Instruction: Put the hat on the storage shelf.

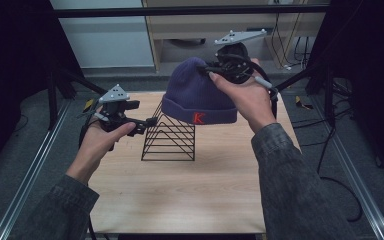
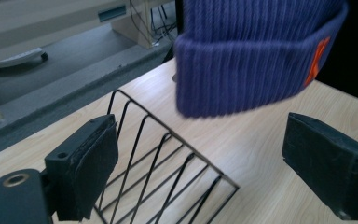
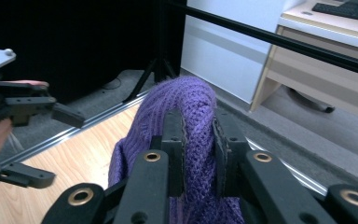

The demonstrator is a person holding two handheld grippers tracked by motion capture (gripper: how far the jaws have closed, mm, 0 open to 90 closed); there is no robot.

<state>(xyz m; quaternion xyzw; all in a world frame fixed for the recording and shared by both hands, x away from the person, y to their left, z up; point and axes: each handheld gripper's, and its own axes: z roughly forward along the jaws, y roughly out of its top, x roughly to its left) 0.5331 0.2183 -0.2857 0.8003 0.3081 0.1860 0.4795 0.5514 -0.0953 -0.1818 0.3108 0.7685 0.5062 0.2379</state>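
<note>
- The right gripper [image 1: 214,70] has its jaws pinched on the top of the purple knitted wool hat [image 1: 197,92], holding it up above the black wire rack [image 1: 170,137].
- The left gripper [image 1: 147,122] has wide, empty jaws, just beside the rack's left edge.
- The light wooden tabletop [image 1: 190,195] near the person is bare.

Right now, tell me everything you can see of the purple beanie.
The purple beanie is a ribbed knit cap, dark blue-purple, with a wide folded cuff bearing a red-orange letter K on its front. The right gripper is shut on a fold of the knit at its crown and holds it in the air, opening downward, above the far end of the black wire rack on the wooden table. Whether its cuff touches the rack I cannot tell. The left gripper is open, beside the rack, apart from it.
</note>
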